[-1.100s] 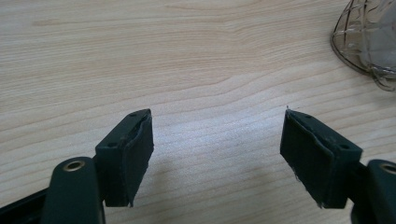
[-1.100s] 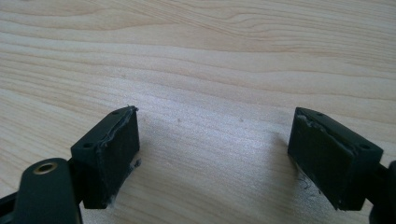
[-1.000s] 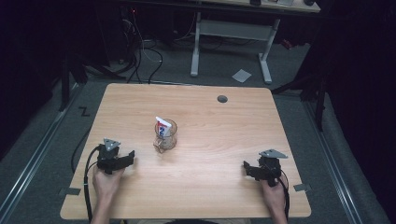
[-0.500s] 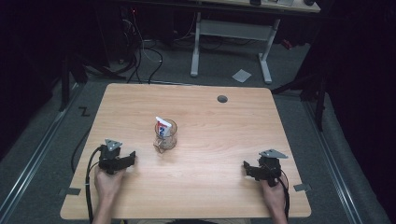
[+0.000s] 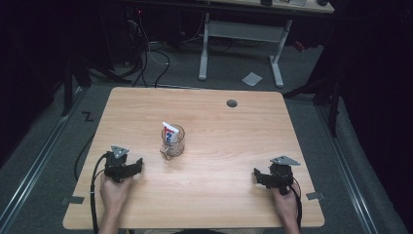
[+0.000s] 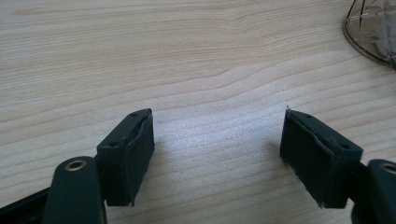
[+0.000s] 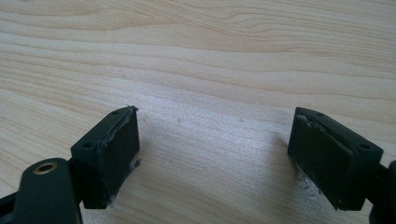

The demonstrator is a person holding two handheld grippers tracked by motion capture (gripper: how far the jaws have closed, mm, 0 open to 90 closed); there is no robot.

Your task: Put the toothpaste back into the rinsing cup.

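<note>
Left claw [image 5: 138, 165] rests low on the light wooden bench [image 5: 219, 136], jaws spread wide with nothing between them; in the left gripper view its black pads [image 6: 128, 158] frame bare wood grain. The clear glass cup [image 5: 172, 141], holding a white tube with red and blue print [image 5: 168, 132], stands upright just ahead of this claw and slightly to its right, near but not touching. Right claw [image 5: 256, 176], held in the person's right hand [image 5: 286, 204], sits well apart from the cup on its far side, jaws equally wide and empty.
</note>
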